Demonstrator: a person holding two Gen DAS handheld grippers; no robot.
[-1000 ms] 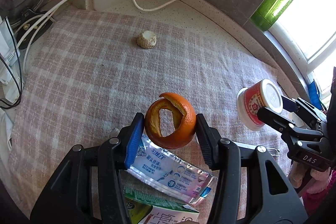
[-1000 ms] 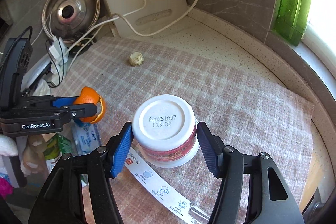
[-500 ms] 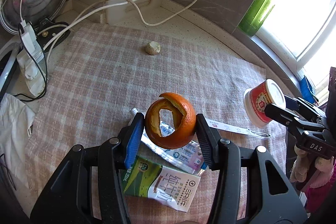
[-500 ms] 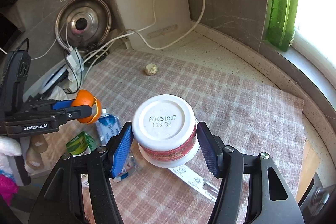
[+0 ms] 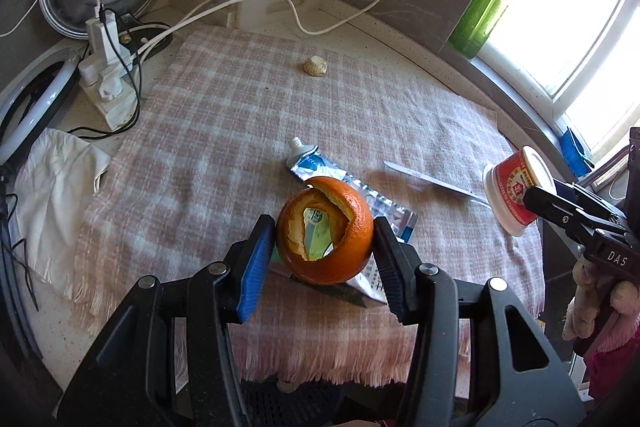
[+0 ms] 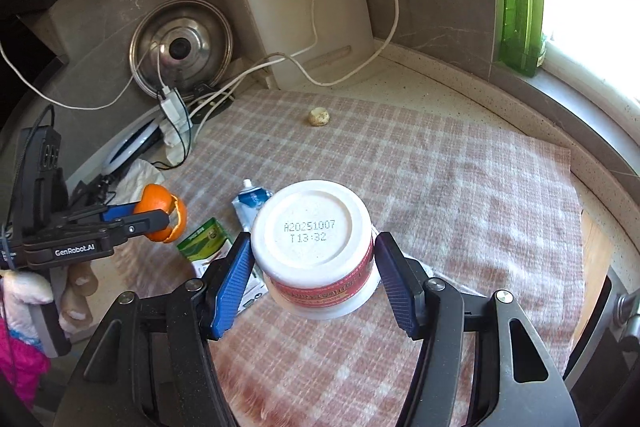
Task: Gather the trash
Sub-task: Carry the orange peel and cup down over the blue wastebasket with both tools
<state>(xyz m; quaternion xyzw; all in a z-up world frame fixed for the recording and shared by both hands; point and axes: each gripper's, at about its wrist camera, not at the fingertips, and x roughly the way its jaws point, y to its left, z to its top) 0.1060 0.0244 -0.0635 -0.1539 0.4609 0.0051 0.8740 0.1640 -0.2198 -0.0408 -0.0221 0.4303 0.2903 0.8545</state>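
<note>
Left hand-held gripper (image 5: 324, 247) clamped on orange peel (image 5: 325, 230), right hand-held gripper (image 6: 314, 267) clamped on yogurt cup (image 6: 316, 247). Tip: go easy squeezing peel, carry both level to bin; toothpaste tube (image 5: 320, 169) below, next.

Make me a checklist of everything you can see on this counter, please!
Surface: pink checked cloth lies on a speckled counter.
Job's things: orange peel and yogurt cup are held up; toothpaste tube, green carton, white strip and small beige lump lie on the cloth.
Clutter: white rag beside the cloth.
Grippers: left gripper shut on the peel; right gripper shut on the cup.
Cables: white cables and a plug strip at the back left.
Surroundings: pot lid, white board, green soap bottle, bright window.
</note>
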